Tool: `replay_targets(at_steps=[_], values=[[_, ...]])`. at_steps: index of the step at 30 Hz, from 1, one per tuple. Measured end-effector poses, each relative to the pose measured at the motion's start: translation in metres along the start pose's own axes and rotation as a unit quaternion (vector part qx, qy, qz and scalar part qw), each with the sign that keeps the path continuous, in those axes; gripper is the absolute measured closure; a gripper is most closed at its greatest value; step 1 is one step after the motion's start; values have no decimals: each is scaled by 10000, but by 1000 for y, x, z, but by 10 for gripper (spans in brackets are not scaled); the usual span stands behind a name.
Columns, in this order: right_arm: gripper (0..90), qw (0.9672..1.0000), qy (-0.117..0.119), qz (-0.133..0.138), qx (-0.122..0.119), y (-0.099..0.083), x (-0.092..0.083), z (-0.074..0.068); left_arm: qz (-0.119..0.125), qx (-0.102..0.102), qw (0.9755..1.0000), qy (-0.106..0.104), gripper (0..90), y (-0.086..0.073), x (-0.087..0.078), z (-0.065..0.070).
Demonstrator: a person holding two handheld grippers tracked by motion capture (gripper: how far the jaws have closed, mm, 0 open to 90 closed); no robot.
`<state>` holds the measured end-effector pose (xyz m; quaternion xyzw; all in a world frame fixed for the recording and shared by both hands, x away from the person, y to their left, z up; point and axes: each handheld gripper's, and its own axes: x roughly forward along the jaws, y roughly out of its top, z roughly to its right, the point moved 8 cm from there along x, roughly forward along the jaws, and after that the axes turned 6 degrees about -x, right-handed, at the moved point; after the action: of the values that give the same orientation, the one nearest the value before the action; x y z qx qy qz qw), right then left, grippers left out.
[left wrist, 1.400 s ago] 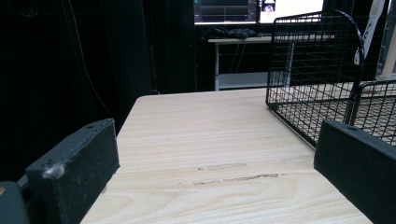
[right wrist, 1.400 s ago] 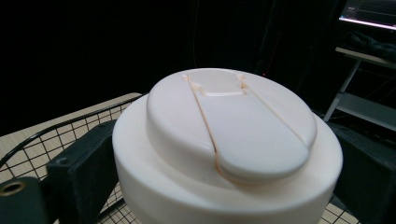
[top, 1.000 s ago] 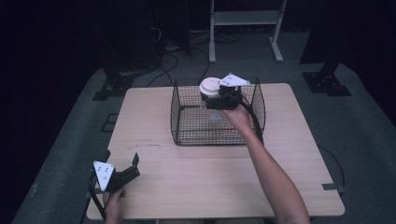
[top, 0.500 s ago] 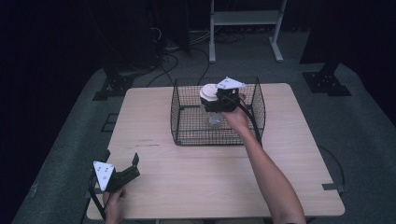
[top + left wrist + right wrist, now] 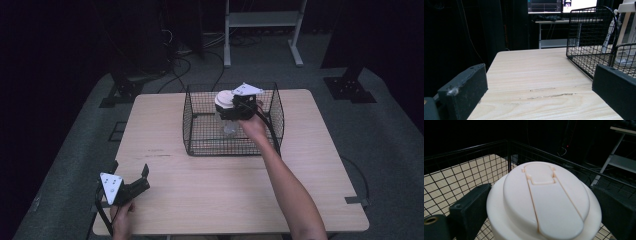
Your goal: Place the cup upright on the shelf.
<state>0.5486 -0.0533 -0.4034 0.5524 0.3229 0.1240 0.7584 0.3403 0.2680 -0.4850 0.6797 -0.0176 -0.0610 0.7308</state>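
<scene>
Clamping on the white lid of a clear container, the two black jaws of the right gripper are pressing its rim from opposite sides, one at each edge in the right gripper view. That container is hanging inside the wire basket, near the basket's far wall, with its clear base appearing to float just above the basket's mesh floor, though contact there is hard to judge. The person's right hand is reaching over the basket's near wall to carry it.

To do this step well, the hold should be kept square across the lid, since a smooth rounded lid could be slipping if the jaws are tilting. The container should be travelling straight up or down, staying apart from the basket's wires, so nothing is snagging.

Away from the basket, toward the near left corner of the table, the left gripper is sitting low with its jaws spread wide and nothing between them, pointing along the bare wood toward the basket's side.
</scene>
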Motion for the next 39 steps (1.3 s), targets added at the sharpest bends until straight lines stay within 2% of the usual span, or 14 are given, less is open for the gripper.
replay_targets(at_steps=[16,24,39], values=[[47,10000,45,-73,36,-1,-2,3,-22,-4,10000,37,0,0,1,-1],[45,9998,-9,-106,145,-3,-3,6,-27,21,10000,36,0,-1,1,0],[21,9997,-1,-27,261,-2,-1,6,-14,-11,10000,19,0,0,1,-1]])
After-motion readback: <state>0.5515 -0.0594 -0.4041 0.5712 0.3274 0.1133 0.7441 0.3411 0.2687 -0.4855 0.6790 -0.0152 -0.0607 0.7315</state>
